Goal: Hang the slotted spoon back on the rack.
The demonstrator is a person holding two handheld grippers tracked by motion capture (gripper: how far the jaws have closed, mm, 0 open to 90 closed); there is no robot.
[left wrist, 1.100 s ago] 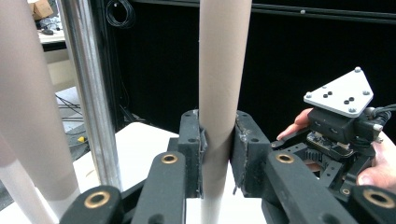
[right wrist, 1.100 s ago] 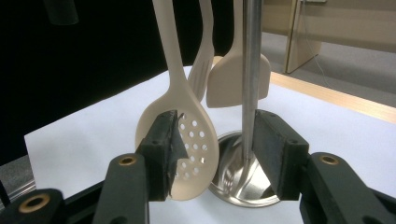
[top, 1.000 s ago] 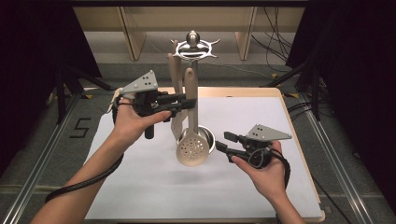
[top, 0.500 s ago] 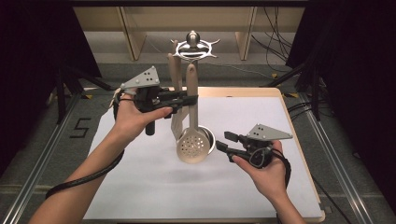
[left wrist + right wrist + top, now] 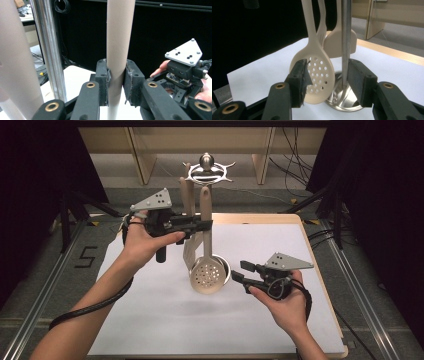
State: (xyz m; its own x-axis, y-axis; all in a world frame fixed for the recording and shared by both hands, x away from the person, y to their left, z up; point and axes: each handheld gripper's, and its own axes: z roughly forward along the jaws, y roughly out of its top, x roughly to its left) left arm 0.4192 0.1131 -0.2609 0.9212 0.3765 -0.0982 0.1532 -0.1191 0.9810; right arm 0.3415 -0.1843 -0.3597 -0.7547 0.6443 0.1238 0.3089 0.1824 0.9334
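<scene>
My left claw (image 5: 205,226) was clamped on the smooth, cream-coloured handle of the slotted spoon (image 5: 208,272), pads (image 5: 128,82) pressed flat on both sides of the rounded shaft, as the left claw view showed. The spoon hung upright, its round perforated bowl low over the white desk (image 5: 150,320) cover, right in front of the shiny metal stand (image 5: 206,169). The stand had a thin polished pole (image 5: 345,32) rising from a domed steel base (image 5: 342,100) and a ball-topped hook ring up high. A second matte cream utensil, a flat spatula (image 5: 337,42), hung just behind the spoon. My right claw (image 5: 239,271) sat low near the spoon bowl, jaws held apart and gripping nothing; in its own view the spoon bowl and pole showed between them, farther off. Desk edge was light wood.
</scene>
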